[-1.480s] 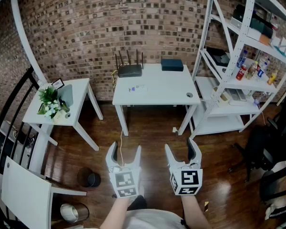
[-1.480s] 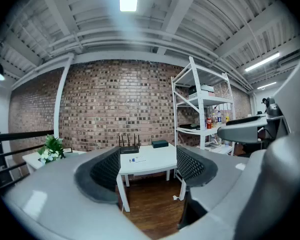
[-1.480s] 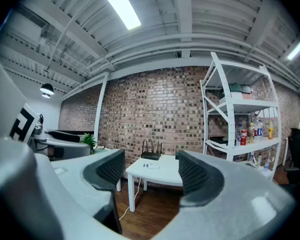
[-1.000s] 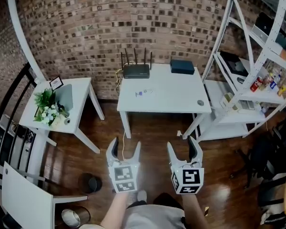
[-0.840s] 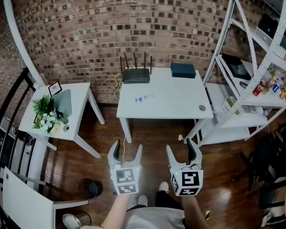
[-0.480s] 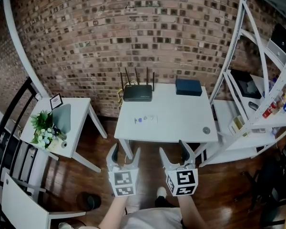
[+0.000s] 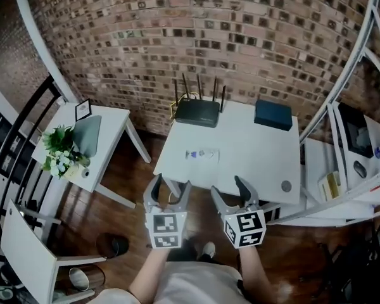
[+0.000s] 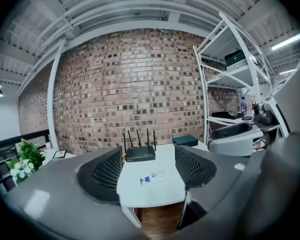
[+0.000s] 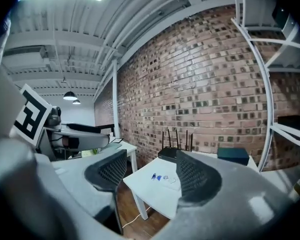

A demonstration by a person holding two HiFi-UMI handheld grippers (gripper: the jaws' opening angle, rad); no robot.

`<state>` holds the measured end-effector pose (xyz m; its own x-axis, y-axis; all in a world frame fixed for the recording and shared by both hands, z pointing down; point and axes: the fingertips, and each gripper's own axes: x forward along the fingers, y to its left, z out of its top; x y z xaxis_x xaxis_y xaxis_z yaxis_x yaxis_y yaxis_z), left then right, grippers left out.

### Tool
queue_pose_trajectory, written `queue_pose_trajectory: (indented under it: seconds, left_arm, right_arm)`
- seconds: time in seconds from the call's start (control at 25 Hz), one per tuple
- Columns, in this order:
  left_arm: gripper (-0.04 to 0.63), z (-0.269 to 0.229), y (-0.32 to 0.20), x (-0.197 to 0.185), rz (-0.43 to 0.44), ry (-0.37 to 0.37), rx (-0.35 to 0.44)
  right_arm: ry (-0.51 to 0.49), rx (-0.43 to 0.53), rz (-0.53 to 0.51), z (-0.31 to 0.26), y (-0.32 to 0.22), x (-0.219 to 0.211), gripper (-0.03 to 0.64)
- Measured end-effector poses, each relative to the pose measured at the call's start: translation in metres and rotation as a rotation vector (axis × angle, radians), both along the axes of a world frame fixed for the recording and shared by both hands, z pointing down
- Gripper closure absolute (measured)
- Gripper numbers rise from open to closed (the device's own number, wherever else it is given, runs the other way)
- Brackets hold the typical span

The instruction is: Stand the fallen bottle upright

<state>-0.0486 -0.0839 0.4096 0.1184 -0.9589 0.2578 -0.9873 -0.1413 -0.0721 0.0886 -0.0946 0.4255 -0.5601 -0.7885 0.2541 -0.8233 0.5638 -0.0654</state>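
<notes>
One bottle is lying flat in the middle of the white table; one router and one dark box are sitting along its back edge. The left gripper and right gripper are hovering off its near edge, both with jaws released and empty.

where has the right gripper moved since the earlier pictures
Yes, forward: the right gripper is now at the white table, earlier well short of it.
</notes>
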Motion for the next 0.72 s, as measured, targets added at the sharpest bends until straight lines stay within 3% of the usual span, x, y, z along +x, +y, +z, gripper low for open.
queue_pose_trajectory:
  seconds: [0.24, 0.72]
  left_arm:
    - [0.247, 0.026, -0.06, -0.002, 0.024, 0.031, -0.034]
    - [0.255, 0.104, -0.163, -0.072, 0.057, 0.072, -0.193]
  right_arm:
    - [0.076, -0.025, -0.054, 0.02, -0.061, -0.01, 0.326]
    - [0.356, -0.209, -0.331, 0.105, -0.17, -0.113, 0.331]
